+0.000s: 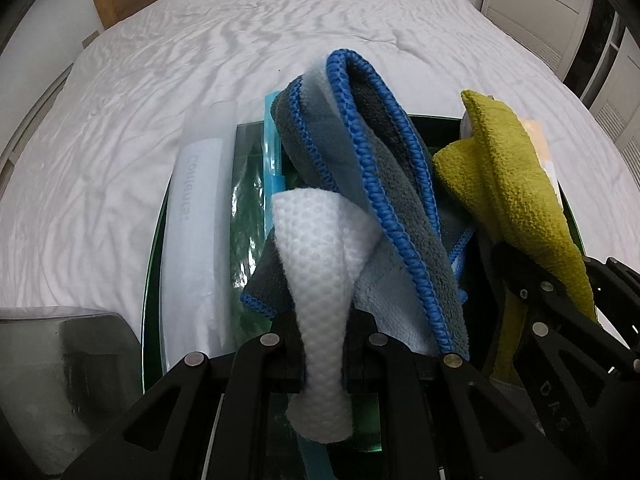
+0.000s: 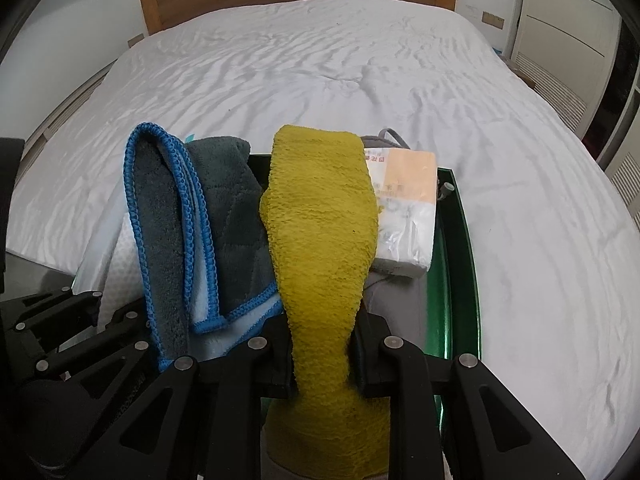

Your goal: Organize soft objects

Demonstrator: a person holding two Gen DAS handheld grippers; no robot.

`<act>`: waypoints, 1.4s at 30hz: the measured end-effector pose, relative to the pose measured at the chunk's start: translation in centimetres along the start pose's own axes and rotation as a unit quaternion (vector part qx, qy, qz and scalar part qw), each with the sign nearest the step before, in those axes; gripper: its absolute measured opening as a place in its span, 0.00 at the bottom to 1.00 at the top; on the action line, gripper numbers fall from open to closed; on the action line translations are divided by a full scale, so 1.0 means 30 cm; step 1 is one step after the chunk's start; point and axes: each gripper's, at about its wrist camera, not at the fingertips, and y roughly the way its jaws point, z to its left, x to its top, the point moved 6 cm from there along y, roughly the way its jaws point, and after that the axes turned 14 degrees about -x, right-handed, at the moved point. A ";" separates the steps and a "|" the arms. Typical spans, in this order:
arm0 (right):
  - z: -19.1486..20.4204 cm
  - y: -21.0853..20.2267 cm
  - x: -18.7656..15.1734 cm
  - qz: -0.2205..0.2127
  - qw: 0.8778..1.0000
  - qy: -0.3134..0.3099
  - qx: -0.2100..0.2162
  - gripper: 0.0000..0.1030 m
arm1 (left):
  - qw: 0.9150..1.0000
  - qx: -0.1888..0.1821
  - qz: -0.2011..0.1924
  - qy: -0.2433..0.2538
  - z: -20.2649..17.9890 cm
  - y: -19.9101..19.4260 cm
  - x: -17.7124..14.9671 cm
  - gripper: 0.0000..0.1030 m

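L to R: clear plastic packet (image 1: 200,216) lies flat at the left of the green tray (image 2: 460,240), which sits on the white bed (image 1: 160,80). Next, left gripper (image 1: 324,344), fingers closed tight on a white waffle cloth (image 1: 320,248), pinched mid-length w/ both ends hanging free. Just beside it, a grey towel w/ blue trim (image 1: 376,152) is bunched up, leaning on the white cloth. Then right gripper (image 2: 320,356), fingers clamped on a mustard fleece cloth (image 2: 320,216), also pinched in the middle. Far right in tray: wrapped tissue pack (image 2: 404,208), partly on something grey.

Step, as I read it: both cloths gripped over the tray, prob. mid-lift or mid-placement; can't tell which. Next move needs the 2 cloths kept apart so they don't drag the grey towel along, then laid somewhere flat w/out snagging.
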 end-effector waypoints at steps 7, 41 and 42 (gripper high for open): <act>-0.001 0.007 0.001 0.005 1.000 0.001 -0.003 0.21 | 1.000 0.005 0.003 0.007 -0.011 0.003 -0.005 0.09; 0.002 -0.031 0.005 0.001 1.000 -0.008 -0.016 0.32 | 1.000 -0.001 -0.006 0.008 0.004 -0.026 0.001 0.14; 0.002 -0.034 0.006 0.000 1.000 -0.008 -0.016 0.33 | 1.000 -0.001 -0.007 0.008 0.004 -0.029 0.002 0.14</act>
